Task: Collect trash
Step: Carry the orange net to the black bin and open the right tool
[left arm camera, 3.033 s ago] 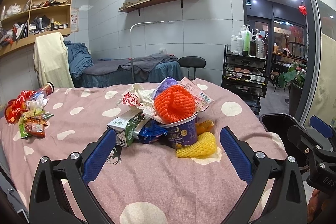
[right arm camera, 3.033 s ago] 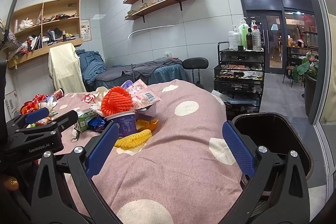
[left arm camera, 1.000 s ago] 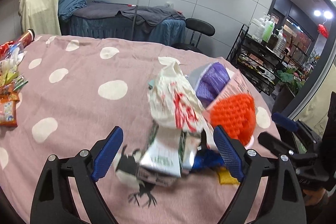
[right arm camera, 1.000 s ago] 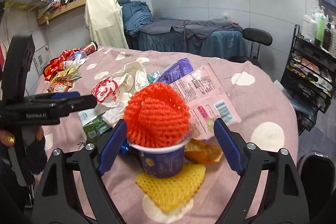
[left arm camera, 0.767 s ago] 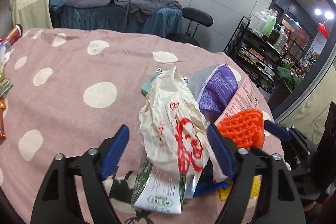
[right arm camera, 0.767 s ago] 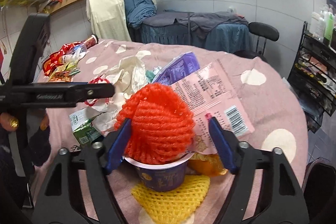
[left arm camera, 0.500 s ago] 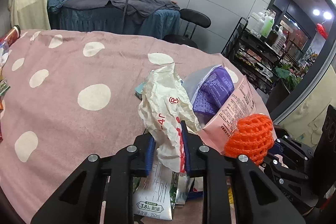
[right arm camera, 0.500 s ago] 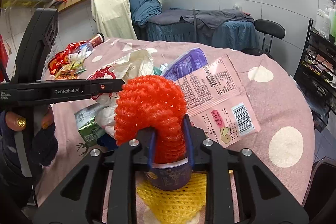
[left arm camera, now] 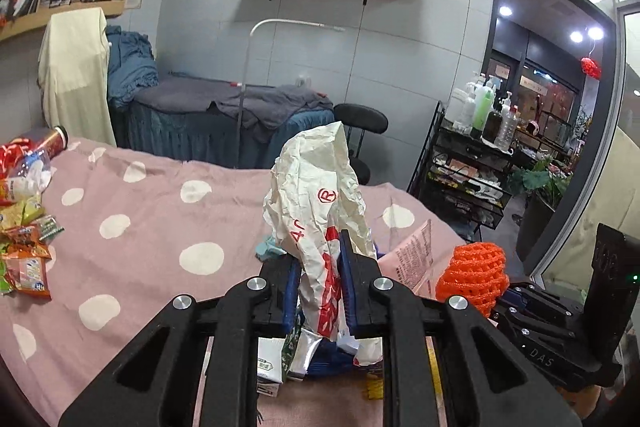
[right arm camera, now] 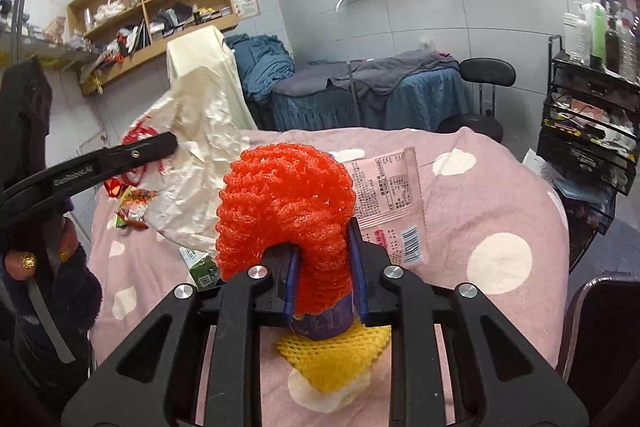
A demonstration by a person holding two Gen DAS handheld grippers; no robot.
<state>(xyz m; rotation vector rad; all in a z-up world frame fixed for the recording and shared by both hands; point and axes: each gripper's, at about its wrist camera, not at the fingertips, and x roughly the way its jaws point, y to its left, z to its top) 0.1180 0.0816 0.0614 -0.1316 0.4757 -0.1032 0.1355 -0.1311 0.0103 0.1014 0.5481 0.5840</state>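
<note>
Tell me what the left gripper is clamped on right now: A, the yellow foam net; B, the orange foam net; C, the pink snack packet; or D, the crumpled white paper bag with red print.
D: in the left wrist view the left gripper has its fingers closed on the white paper bag, while the orange net sits in the right gripper.

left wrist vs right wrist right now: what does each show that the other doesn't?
Left wrist only: the left gripper shut on the crumpled white wrapper, and the bottle rack's doorway side.

Right wrist only: the right gripper shut on the orange foam net, the yellow foam net below it, and the black bin.

Both: wrapper, orange net, pink packet, polka-dot cloth.
</note>
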